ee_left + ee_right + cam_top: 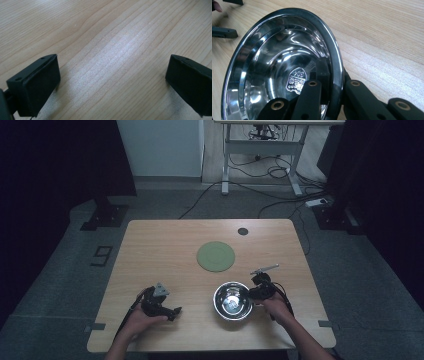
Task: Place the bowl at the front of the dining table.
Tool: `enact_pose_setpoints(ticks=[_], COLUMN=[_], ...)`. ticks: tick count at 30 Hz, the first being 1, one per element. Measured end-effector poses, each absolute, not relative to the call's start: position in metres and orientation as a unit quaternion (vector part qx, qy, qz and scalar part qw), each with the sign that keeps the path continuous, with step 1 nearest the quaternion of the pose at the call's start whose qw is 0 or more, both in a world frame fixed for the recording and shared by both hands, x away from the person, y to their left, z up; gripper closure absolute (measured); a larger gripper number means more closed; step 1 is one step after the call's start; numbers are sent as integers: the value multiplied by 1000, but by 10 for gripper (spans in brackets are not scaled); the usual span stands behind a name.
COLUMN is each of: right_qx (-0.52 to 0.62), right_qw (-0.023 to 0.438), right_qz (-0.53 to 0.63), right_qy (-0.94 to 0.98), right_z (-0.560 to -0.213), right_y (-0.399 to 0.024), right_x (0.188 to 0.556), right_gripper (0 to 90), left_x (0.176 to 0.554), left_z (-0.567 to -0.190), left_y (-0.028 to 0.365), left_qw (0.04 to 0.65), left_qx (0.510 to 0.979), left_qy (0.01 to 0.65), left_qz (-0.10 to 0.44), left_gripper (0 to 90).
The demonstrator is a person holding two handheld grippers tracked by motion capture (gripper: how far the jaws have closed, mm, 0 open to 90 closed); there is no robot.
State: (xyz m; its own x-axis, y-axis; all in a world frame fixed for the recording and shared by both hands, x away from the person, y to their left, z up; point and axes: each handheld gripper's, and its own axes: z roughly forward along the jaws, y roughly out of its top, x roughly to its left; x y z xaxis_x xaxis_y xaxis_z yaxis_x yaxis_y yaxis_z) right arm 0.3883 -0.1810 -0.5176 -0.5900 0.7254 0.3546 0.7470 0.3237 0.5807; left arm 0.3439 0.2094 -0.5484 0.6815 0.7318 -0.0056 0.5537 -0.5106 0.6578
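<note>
Pinching the rim of the steel bowl [284, 67], the right gripper [334, 95] has 1 jaw inside and 1 outside the wall. The bowl sits near the front edge of the counter [165, 245], just below the green mat [216, 256]. The left gripper [112, 82] rests spread, nothing between its jaws. Risk ahead: a thin, slick rim held at 1 side could slip or tip the bowl on lifting. The right gripper view shows the stamped mark inside; the high view shows the mat and both hands.
</note>
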Motion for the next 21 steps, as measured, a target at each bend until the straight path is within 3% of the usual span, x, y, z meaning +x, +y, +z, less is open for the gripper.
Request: enact_pose_setpoints(ticks=[21], right_qx=[-475], right_qw=[-8], right_qz=[-397], right_qy=[-785], right_z=[-512], right_y=[-188], right_x=[390], right_gripper=[869], left_x=[344], left_z=[-548], left_y=[209], left_qw=[323], left_qx=[858], left_qy=[375], left_qz=[138], left_gripper=[0])
